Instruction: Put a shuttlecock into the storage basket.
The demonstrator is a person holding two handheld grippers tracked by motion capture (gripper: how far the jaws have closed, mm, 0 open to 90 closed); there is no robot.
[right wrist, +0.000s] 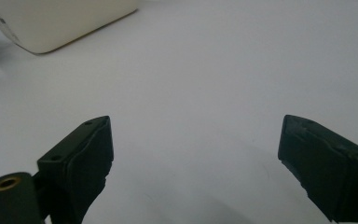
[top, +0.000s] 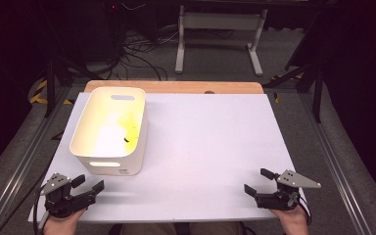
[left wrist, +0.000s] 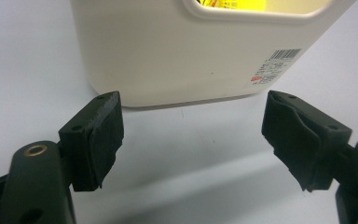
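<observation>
A cream plastic bin (top: 108, 131) with handle slots stands on the left half of the white table (top: 205, 142); something yellow (top: 127, 125) with a dark bit lies inside it. My left gripper (top: 88, 183) rests near the front left corner, open, just short of the bin's near wall (left wrist: 186, 51). Its jaws (left wrist: 193, 140) hold nothing. My right gripper (top: 259, 182) sits at the front right, open and empty, with bare table between its pads (right wrist: 193, 172). The bin's corner (right wrist: 56, 23) shows far off in the right gripper view.
A barcode label (left wrist: 272, 65) is stuck low on the bin's near wall. A wooden strip (top: 176, 87) runs along the table's far edge. Cables and a white stand (top: 220, 29) lie on the floor beyond. Metal rails flank the table.
</observation>
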